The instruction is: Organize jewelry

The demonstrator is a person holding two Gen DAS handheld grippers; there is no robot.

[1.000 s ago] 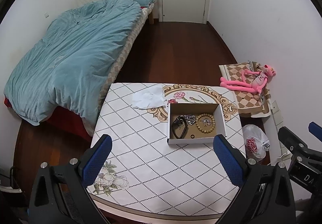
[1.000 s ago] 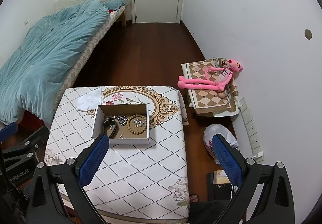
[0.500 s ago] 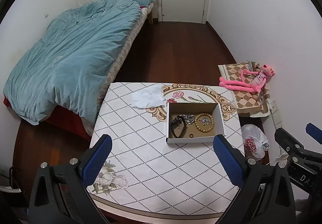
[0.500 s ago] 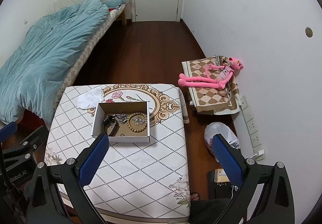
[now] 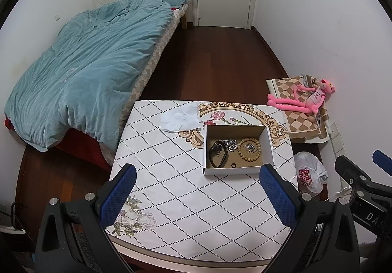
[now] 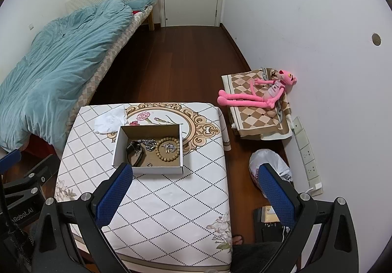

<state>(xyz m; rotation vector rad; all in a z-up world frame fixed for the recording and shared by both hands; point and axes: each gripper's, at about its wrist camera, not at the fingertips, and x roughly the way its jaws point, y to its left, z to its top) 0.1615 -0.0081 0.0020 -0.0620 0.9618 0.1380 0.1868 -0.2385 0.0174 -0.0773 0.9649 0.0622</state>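
Wooden floor (image 5: 220, 57), patterned tablecloth (image 5: 186, 199), teal duvet (image 5: 85, 77)

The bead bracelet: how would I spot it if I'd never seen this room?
Find the small table with the diamond-patterned cloth, then the open cardboard box on it. The bead bracelet is the ring of tan wooden beads at the box's right end, circling some small silvery bits.
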